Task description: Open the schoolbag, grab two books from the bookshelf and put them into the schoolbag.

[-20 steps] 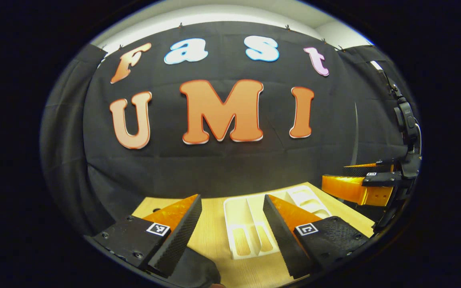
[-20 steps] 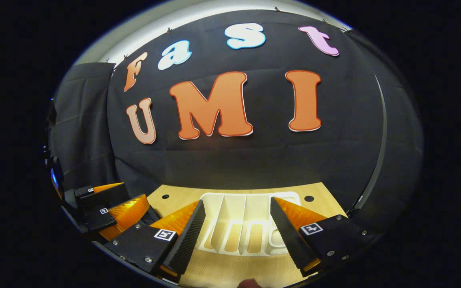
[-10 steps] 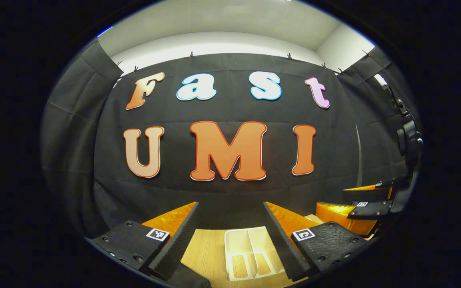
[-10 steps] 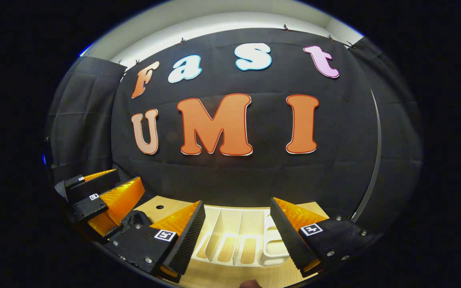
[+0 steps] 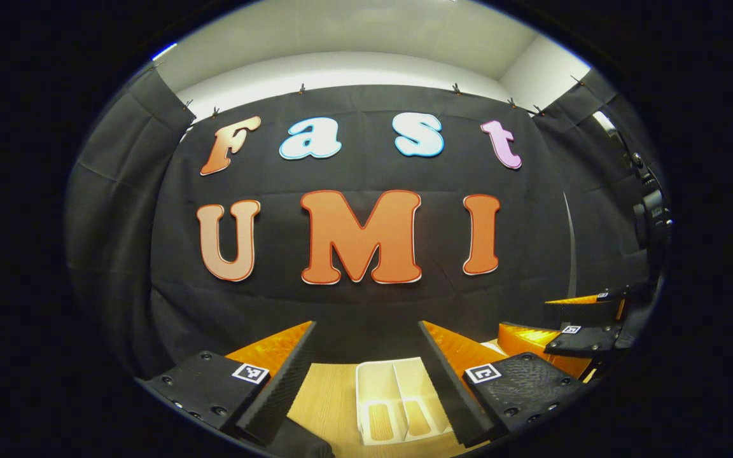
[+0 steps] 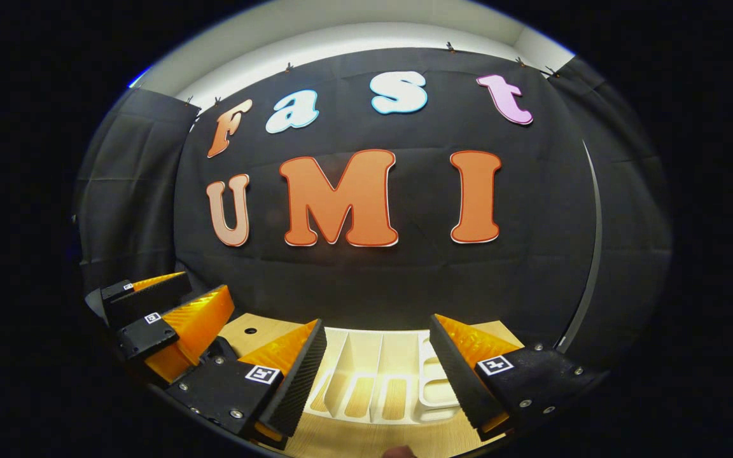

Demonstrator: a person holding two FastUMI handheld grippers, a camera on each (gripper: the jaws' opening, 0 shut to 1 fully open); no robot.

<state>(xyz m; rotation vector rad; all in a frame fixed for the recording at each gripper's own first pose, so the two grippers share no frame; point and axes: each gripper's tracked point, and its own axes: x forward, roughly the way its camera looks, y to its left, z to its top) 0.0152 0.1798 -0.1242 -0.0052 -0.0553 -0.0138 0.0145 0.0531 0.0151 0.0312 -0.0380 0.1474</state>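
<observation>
The left gripper (image 5: 366, 381) stands with its jaws wide apart and nothing between them, raised above the pale wooden surface (image 5: 328, 401); past its fingertips, at about six o'clock in the left gripper view, sits a white plastic divided rack (image 5: 398, 397) with upright partitions and slotted floor, which I take to be the bookshelf; its compartments, so far as they show, hold no books. At about four o'clock in that view the right gripper (image 5: 570, 318) hangs level with it, well apart. In the right gripper view the right gripper (image 6: 376, 375) is likewise spread open and empty, pointing over the same white rack (image 6: 373, 381) at six o'clock, with the left gripper (image 6: 163, 305) at about eight o'clock; a dark rounded shape (image 6: 220, 346) lies on the surface just under that gripper, too little of it visible to say whether it belongs to the schoolbag.

Where the schoolbag and the books lie I cannot tell from these views; both grippers look out at the black cloth wall rather than down. By judgement, a schoolbag will be soft and yielding, so the zip pull or a fold of fabric beside the opening is the place to pinch, one gripper steadying the cloth; a book is stiff, fairly heavy and smooth-covered, best clamped across its thickness near the spine, firmly, lest it slide or fan open.
</observation>
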